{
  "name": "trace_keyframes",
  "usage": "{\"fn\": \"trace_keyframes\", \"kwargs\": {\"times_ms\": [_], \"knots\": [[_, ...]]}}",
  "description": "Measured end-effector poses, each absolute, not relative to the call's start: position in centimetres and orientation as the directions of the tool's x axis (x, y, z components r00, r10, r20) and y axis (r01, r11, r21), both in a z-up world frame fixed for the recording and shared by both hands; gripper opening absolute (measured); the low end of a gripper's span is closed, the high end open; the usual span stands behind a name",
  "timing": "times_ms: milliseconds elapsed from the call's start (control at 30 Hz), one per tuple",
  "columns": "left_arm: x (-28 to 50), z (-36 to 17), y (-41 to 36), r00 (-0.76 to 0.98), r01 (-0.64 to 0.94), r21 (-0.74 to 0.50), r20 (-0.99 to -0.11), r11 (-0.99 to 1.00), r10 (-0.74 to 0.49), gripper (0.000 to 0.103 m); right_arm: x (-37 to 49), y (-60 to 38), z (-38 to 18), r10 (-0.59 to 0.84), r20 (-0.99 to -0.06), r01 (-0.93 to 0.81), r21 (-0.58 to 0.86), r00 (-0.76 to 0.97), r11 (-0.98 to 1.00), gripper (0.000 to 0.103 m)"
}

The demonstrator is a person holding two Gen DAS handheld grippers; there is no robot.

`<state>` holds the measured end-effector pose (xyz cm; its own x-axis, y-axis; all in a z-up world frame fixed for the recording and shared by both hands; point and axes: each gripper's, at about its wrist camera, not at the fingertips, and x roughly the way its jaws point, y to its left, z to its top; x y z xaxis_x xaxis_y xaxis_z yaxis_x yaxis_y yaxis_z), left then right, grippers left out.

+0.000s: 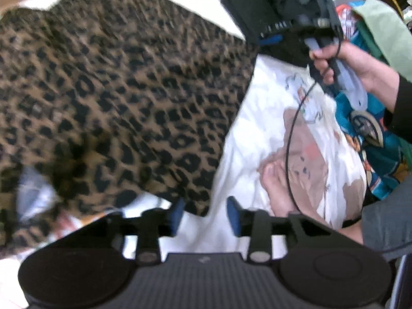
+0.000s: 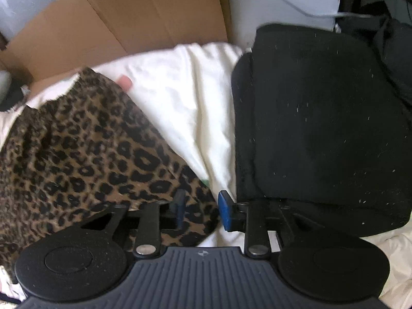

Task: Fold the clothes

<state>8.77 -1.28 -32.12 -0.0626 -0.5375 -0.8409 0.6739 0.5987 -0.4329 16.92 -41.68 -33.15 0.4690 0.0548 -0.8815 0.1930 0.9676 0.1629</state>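
**Jaws spread above the leopard-print garment, fold ready to be set**

Left wrist view: the left gripper (image 1: 204, 215) hangs over the near edge of the leopard-print garment (image 1: 108, 90), which lies spread on a white printed sheet (image 1: 257, 134). Its jaws stand apart with nothing pinched; only the garment's hem and the sheet show between the blue pads. Beyond the garment's far right corner, a hand (image 1: 358, 67) holds the right gripper's handle, and a teal printed cloth (image 1: 373, 159) lies further out on that side. The picture is blurred, so finer creases in the garment cannot be read.

Right wrist view: the right gripper (image 2: 199, 208) sits over the garment's (image 2: 85, 159) right-hand corner, its jaws likewise parted and gripping nothing; the leopard fabric lies beneath the left pad, apart from it. Just right of the garment is a strip of white sheet (image 2: 185, 108), then a folded black garment (image 2: 322, 128). A cardboard sheet (image 2: 123, 18) stands behind the leopard piece.

Judgement: the leopard piece looks laid down and let go. To do the next fold well, each gripper should take a matching corner on the same edge, pinch a single layer cleanly, lift evenly, and keep the fabric clear of the black garment.
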Motion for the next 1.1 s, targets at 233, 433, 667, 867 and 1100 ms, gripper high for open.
{"fn": "trace_keyframes", "kwargs": {"times_ms": [233, 433, 667, 867, 1100], "knots": [[10.4, -31.0, 2.6, 0.035, 0.595, -0.408, -0.847, 0.692, -0.53, 0.048, 16.7, -39.3, -30.8, 0.115, -0.861, 0.145, 0.213, 0.496, 0.966, 0.038], [10.7, -32.9, 4.3, 0.083, 0.538, -0.376, -0.867, 0.755, -0.491, 0.049, 16.7, -36.6, -30.1, 0.184, -0.85, 0.088, 0.26, 0.494, 0.962, 0.038], [11.0, -34.8, 4.9, 0.104, 0.553, -0.336, -0.88, 0.763, -0.463, 0.057, 16.2, -34.2, -30.6, 0.269, -0.842, 0.049, 0.329, 0.468, 0.943, 0.038], [11.4, -35.3, 5.4, 0.107, 0.557, -0.391, -0.841, 0.732, -0.53, 0.049, 15.8, -31.7, -31.0, 0.343, -0.84, -0.025, 0.367, 0.421, 0.93, 0.038], [10.9, -34.4, 5.3, 0.098, 0.584, -0.421, -0.813, 0.694, -0.575, 0.008, 15.1, -29.1, -31.1, 0.442, -0.823, -0.102, 0.437, 0.356, 0.894, 0.038]]}}
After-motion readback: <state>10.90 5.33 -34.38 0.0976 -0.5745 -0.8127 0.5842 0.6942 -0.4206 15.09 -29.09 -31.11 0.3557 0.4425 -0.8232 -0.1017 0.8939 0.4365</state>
